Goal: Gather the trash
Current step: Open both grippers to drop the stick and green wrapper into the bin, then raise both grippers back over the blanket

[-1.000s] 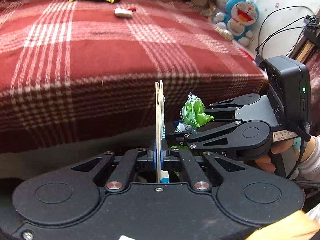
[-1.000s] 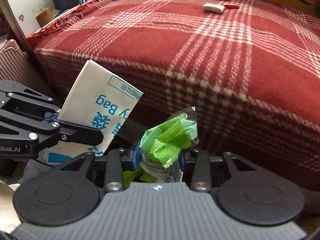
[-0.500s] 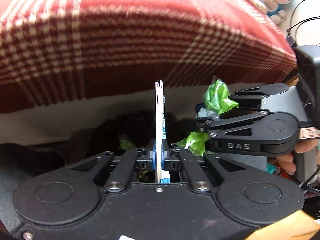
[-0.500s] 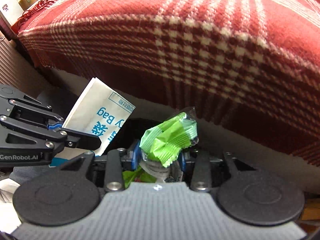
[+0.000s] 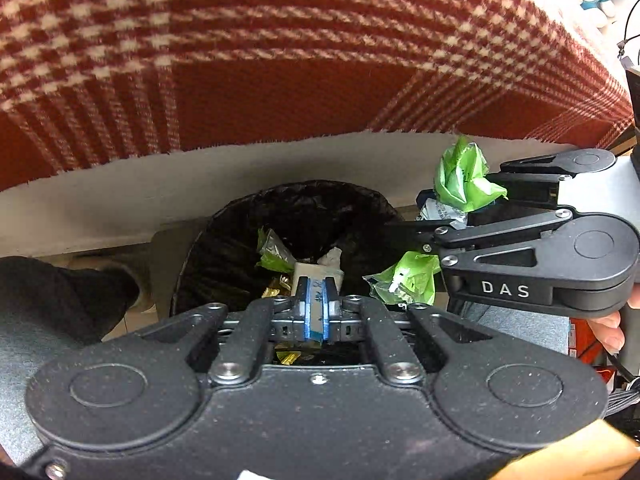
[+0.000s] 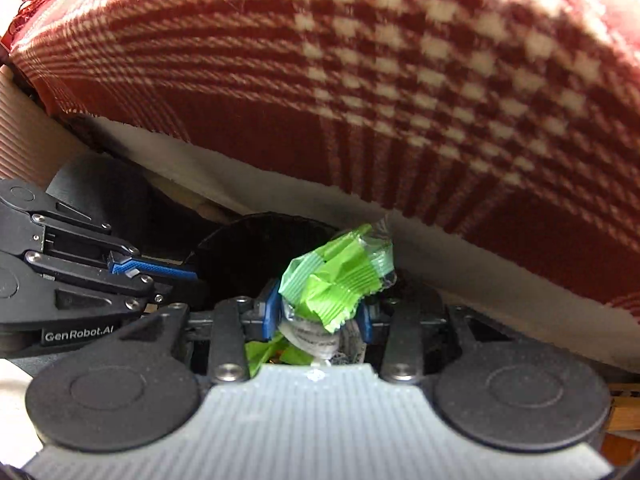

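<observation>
Red plaid blanket hangs above a black-lined bin. Left gripper is parted, white packet dropped inside, seen only from the left view. Right gripper pinches the green wrapper beside the bin's rim.

We are seeing soft, even daylight falling on the plaid blanket, brightest toward the upper right corner of the right wrist view, where the white checks are washing out. The blanket's weave is smearing with motion blur in both views, most along the top edges. Fisheye distortion is bowing the blanket's hem into an arc and darkening the frame corners. The black-lined bin is sitting in deep shadow under the overhang, swallowing detail. The gripper bodies nearest the lenses are staying fairly sharp, speckled with dust.
</observation>
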`<state>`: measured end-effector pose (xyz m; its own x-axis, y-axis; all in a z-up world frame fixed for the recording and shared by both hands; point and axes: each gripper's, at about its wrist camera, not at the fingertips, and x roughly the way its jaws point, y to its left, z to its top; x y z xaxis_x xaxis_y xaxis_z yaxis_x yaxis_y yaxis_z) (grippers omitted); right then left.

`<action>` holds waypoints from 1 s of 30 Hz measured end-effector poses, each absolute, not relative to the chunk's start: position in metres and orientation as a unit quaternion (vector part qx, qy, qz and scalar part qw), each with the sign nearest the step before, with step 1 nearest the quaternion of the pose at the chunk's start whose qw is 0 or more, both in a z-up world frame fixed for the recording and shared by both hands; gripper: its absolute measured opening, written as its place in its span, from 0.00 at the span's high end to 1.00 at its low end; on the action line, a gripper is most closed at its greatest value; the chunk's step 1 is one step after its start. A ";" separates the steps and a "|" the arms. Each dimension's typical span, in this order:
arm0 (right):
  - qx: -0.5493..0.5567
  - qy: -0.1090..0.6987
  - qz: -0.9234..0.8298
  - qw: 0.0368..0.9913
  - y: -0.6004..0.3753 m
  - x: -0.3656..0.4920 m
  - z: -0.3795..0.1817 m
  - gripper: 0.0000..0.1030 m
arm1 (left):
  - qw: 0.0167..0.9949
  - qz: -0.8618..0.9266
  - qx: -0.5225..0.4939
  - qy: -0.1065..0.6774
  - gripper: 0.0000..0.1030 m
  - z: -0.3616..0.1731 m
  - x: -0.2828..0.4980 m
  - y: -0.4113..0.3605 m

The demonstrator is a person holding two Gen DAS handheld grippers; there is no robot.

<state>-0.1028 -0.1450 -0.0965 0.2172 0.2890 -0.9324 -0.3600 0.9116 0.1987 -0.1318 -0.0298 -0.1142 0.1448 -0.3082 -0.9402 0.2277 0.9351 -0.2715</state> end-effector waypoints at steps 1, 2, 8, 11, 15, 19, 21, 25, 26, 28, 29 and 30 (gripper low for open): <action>-0.031 0.592 0.208 0.778 -0.144 -0.103 -0.098 0.55 | 0.755 -0.176 -0.031 0.631 0.93 -0.116 -0.131 -0.030; -0.031 0.594 0.208 0.777 -0.141 -0.103 -0.101 0.54 | 0.755 -0.175 -0.031 0.632 0.93 -0.117 -0.131 -0.030; -0.032 0.606 0.212 0.766 -0.129 -0.104 -0.115 0.45 | 0.753 -0.172 -0.032 0.634 0.92 -0.120 -0.132 -0.024; -0.032 0.607 0.212 0.765 -0.125 -0.105 -0.117 0.44 | 0.753 -0.172 -0.033 0.635 0.91 -0.118 -0.133 -0.022; -0.032 0.607 0.213 0.765 -0.126 -0.105 -0.117 0.44 | 0.753 -0.172 -0.030 0.634 0.90 -0.118 -0.133 -0.021; -0.032 0.607 0.213 0.765 -0.125 -0.108 -0.119 0.43 | 0.755 -0.173 -0.026 0.632 0.90 -0.116 -0.133 -0.022; -0.032 0.607 0.212 0.765 -0.125 -0.108 -0.119 0.43 | 0.755 -0.173 -0.024 0.632 0.90 -0.115 -0.134 -0.023; -0.033 0.606 0.215 0.765 -0.124 -0.107 -0.118 0.41 | 0.756 -0.173 -0.021 0.630 0.86 -0.114 -0.133 -0.024; -0.033 0.605 0.216 0.766 -0.125 -0.107 -0.118 0.40 | 0.757 -0.173 -0.021 0.630 0.85 -0.113 -0.134 -0.024; -0.033 0.603 0.217 0.767 -0.125 -0.107 -0.118 0.39 | 0.756 -0.174 -0.020 0.630 0.85 -0.113 -0.134 -0.024; -0.032 0.603 0.218 0.767 -0.129 -0.107 -0.114 0.39 | 0.756 -0.174 -0.020 0.631 0.85 -0.113 -0.134 -0.024; -0.032 0.603 0.218 0.767 -0.129 -0.107 -0.115 0.39 | 0.756 -0.174 -0.019 0.631 0.84 -0.113 -0.134 -0.024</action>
